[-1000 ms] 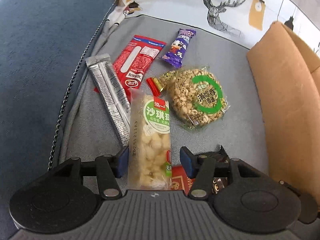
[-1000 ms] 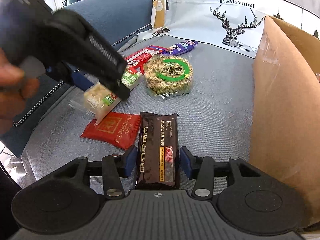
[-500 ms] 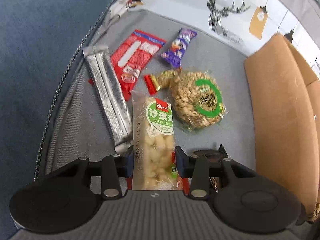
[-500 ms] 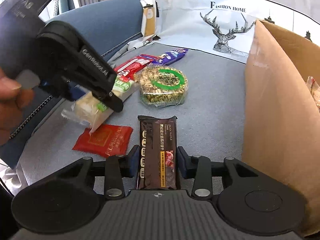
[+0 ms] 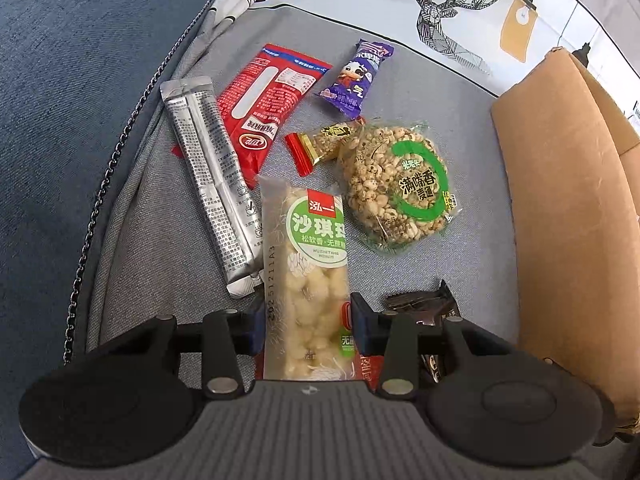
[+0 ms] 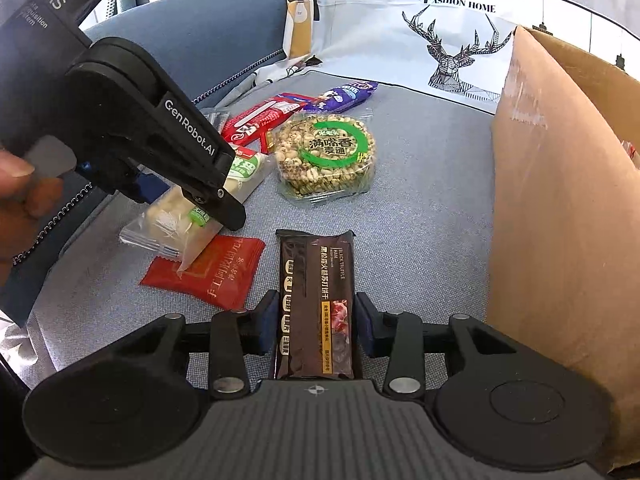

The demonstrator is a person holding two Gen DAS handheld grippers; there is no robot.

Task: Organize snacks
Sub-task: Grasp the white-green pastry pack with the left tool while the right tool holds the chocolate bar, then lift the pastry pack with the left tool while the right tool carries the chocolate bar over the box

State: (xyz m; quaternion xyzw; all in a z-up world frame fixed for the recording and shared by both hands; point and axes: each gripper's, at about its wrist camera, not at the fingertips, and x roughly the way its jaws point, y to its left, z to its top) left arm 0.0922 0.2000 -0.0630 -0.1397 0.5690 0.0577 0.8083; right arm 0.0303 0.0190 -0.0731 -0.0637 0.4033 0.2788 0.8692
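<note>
Left gripper [image 5: 307,322] is closing its blue pads [image 5: 359,322] against both long sides of the sachima bar [image 5: 310,280], a clear wrapper with a green label and pale puffed pieces inside. In the right wrist view the bar is tilting, its near end lifting off the grey sofa cushion [image 6: 420,208] and overhanging the flat red packet [image 6: 208,272] beneath.

Right gripper [image 6: 316,326] is clamping the dark brown biscuit bar [image 6: 316,300] between its pads, which are pressing on both edges of the wrapper; the bar is pointing away along the fingers. Whether it is lifting clear of the cushion I cannot tell.

Remaining snacks are lying toward the cushion's far left part. A round puffed-grain cake [image 5: 400,188] with a green ring label is sitting just right of the sachima bar's far end. A small gold-and-red candy [image 5: 320,144] is touching the cake's far-left edge. A silver stick sachet [image 5: 214,184] is lying lengthwise just left of the sachima bar, overlapping the long red packet [image 5: 268,100] beyond it. A purple candy wrapper [image 5: 356,76] is lying farthest back, near the cushion's rear edge.

A cardboard box [image 5: 572,208] is standing along the cushion's right edge, open at the top. A white deer-print pillow [image 6: 440,32] is leaning behind.
</note>
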